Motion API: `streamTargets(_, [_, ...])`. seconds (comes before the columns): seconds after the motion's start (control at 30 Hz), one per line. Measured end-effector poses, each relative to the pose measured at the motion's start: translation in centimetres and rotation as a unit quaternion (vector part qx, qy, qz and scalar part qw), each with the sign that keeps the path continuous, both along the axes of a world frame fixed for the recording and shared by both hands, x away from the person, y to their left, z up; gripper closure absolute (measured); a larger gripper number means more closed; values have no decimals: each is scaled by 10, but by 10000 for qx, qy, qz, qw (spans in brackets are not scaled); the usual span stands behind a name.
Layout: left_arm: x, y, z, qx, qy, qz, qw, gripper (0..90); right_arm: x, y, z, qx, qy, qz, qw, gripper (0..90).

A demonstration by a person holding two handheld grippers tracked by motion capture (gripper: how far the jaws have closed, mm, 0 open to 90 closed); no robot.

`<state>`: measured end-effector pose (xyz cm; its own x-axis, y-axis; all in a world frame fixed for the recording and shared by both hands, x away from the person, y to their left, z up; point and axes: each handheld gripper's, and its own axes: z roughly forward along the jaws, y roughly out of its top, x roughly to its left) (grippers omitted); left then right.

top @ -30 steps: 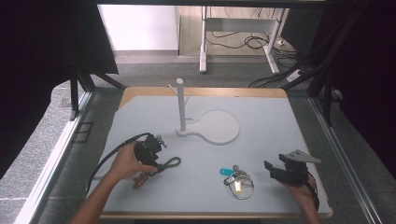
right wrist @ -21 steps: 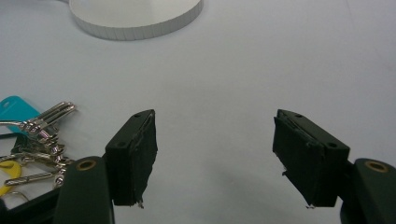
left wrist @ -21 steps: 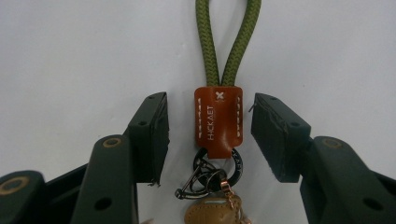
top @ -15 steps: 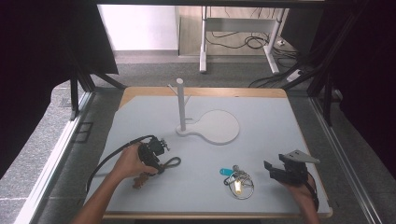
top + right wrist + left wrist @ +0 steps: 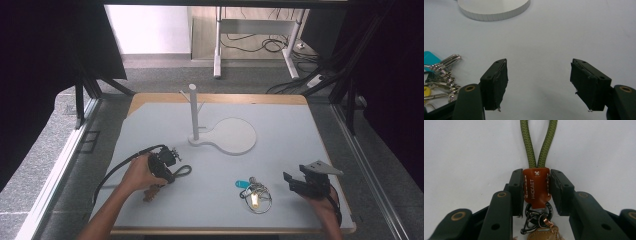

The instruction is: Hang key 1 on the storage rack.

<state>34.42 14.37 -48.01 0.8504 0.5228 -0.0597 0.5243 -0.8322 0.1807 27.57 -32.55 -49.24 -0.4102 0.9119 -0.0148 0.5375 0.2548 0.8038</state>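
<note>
The left gripper (image 5: 536,192) has just been closing its jaws, and now they pinch the brown leather tab (image 5: 536,186) of a keychain from both sides. A green cord loop (image 5: 537,142) goes out from the top of the tab and lies flat on the table beyond the jaws. Under the tab, a dark metal ring (image 5: 537,213) and a small tan leather piece (image 5: 542,233) hang between the jaws. In the high view, the left gripper (image 5: 165,165) is near the left front part of the table (image 5: 280,130), and the green cord loop (image 5: 182,171) lies just beside it on the right.

The right gripper (image 5: 539,85) rests near the right front corner of the table, and its jaws are spread wide with only bare table between them. In the high view this right gripper (image 5: 300,182) is in the person's hand. A bunch of silver keys (image 5: 255,192) with a blue tag (image 5: 241,184) lies near the front edge, between the two grippers and closer to the right one, not touching it.

A white stand (image 5: 194,112) with a round flat base (image 5: 232,136) is on the middle of the table, well apart from both grippers.
</note>
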Motion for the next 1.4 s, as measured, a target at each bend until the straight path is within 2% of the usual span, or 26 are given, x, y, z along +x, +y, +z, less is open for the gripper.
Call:
streamTargets(0.2, [0,0,1,8,12,14,10000,662,0,0,0,3,-7,-11,10000,307])
streamTargets(0.3, [-1,2,5,-80,54,5,10000,662,0,0,0,3,-11,-14,10000,308])
streamTargets(0.4, [-2,6,13,-190,12,24,9998,662,0,0,1,11,-19,-8,10000,307])
streamTargets(0.43, [-2,10,21,-293,-19,40,9996,663,-1,0,1,-2,-65,-26,10000,309])
streamTargets(0.47, [-2,10,21,-293,-19,40,9996,663,-1,0,1,-2,-65,-26,10000,309])
streamTargets(0.6, [-3,17,35,-398,-92,86,9991,662,-2,-1,3,5,-113,-23,9999,311])
streamTargets(0.63, [-3,21,43,-529,-126,127,9984,663,-2,-1,3,6,-120,-25,9999,311])
streamTargets(0.67, [-3,21,43,-529,-126,127,9984,662,-2,-1,3,6,-120,-25,9999,311])
streamTargets(0.83, [-4,28,63,-779,-212,137,9966,663,-2,-1,2,7,-86,-27,10000,311])
streamTargets(0.87, [-4,28,63,-779,-212,137,9966,662,-2,-1,2,7,-86,-27,10000,311])
streamTargets(0.97, [-5,28,80,-866,-336,67,9957,663,-1,-1,1,8,-68,-28,10000,311])
streamTargets(1.0, [-5,28,80,-866,-336,67,9957,663,-1,-1,1,8,-68,-28,10000,311])
streamTargets(1.17, [-6,27,102,-924,-487,51,9945,663,-1,-1,2,-5,-66,-26,10000,311])
streamTargets(1.33, [-5,27,109,-962,-524,58,9940,663,-1,-1,1,-5,-68,-21,10000,311])
streamTargets(1.4, [-2,27,112,-1007,-480,70,9937,662,-1,0,1,3,-52,-23,10000,311])
